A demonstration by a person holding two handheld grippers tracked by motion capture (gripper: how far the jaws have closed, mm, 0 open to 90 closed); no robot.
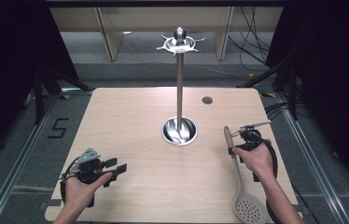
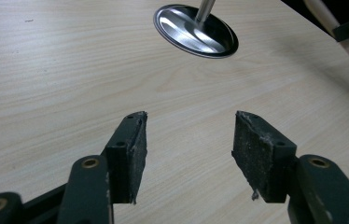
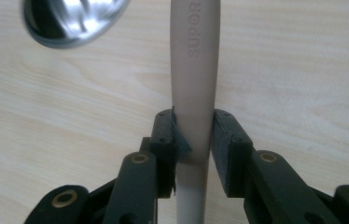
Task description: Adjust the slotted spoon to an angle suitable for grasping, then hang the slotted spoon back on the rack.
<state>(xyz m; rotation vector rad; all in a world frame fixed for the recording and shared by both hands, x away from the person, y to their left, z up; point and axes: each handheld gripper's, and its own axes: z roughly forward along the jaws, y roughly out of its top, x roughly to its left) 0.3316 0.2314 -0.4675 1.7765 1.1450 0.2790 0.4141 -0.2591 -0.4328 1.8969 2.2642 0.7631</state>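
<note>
A beige slotted spoon (image 1: 238,177) with a long handle (image 3: 194,70) lies along the table's right side, its perforated head (image 1: 248,210) near the front edge. My right gripper (image 1: 234,150) is shut on the handle, whose end points toward the far side; the pads (image 3: 225,140) press both sides of it. In the middle of the table stands a steel utensil stand (image 1: 179,84) with a round base (image 2: 195,31) and a hook ring at its top. My left gripper (image 1: 115,169) rests at the front left, open, with bare wood between its pads (image 2: 134,144).
The light wooden table (image 1: 130,121) has a small round grommet (image 1: 207,100) at the far right. Black frames, cables and shelving stand around the table on the floor.
</note>
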